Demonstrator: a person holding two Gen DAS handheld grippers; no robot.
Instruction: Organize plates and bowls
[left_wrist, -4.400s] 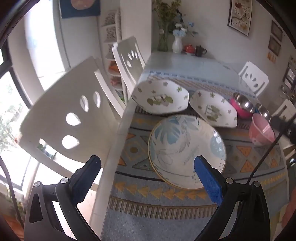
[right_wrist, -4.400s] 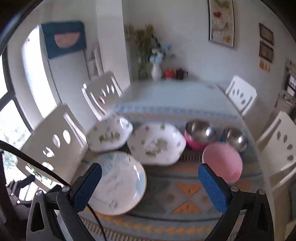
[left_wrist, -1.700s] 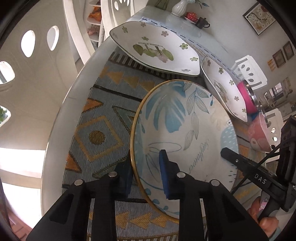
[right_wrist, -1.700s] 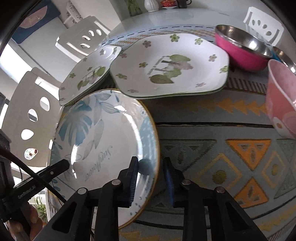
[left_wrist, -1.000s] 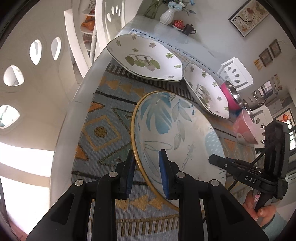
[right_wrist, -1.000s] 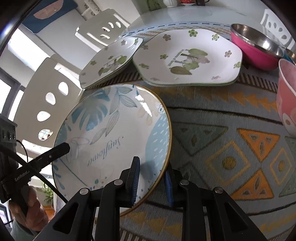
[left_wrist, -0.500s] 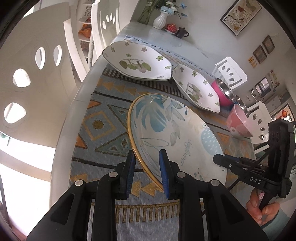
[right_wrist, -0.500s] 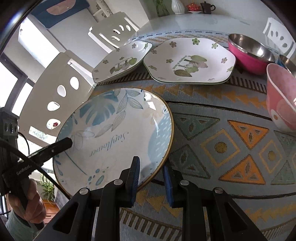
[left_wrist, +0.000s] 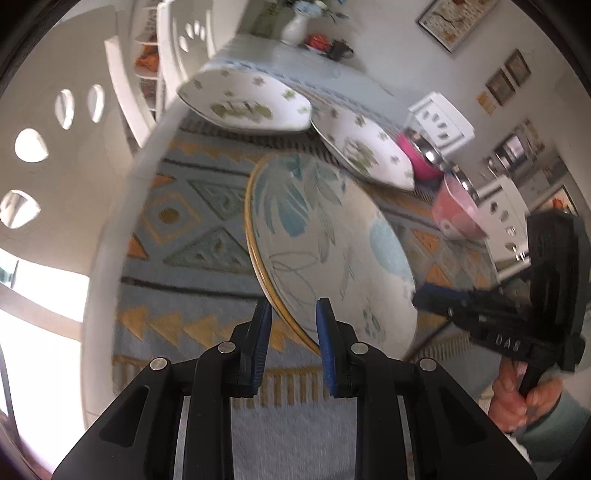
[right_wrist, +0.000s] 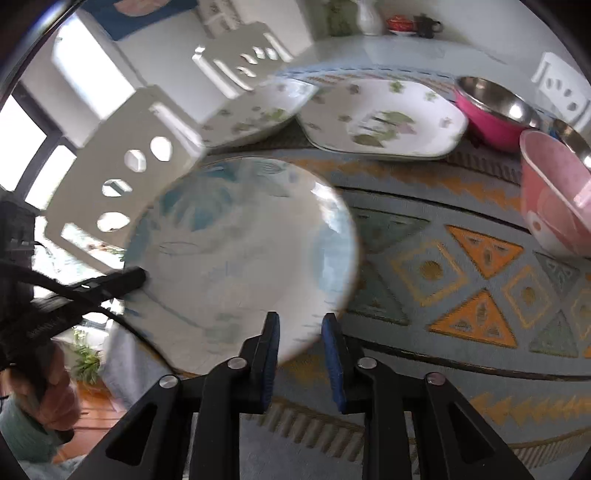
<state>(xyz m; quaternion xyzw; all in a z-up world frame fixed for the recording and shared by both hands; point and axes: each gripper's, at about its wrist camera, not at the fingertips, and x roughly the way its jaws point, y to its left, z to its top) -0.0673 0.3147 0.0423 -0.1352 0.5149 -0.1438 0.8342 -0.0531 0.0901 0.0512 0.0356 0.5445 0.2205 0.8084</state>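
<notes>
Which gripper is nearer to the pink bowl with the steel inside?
Right. The right gripper clamps the round blue-leaf plate on the edge facing the pink steel-lined bowl; the left gripper clamps the far edge.

Table's covered with a woven runner (right_wrist: 461, 280) in a blue-grey with orange and yellow triangles and diamonds, fringe along the near edge; white chairs with oval cutouts in the backs stand along the left side (left_wrist: 48, 147), another one at the far right (left_wrist: 441, 122). Way at the back of the pale tabletop (right_wrist: 388, 51) there's a white vase (left_wrist: 295, 26) with flowers, and just beside it something small and red (left_wrist: 317, 40) plus a dark little pot or cup (left_wrist: 340, 48), too blurry to say which; framed pictures hang on the wall (left_wrist: 456, 20), and bright windows (right_wrist: 33, 147) sit off to the left.
</notes>
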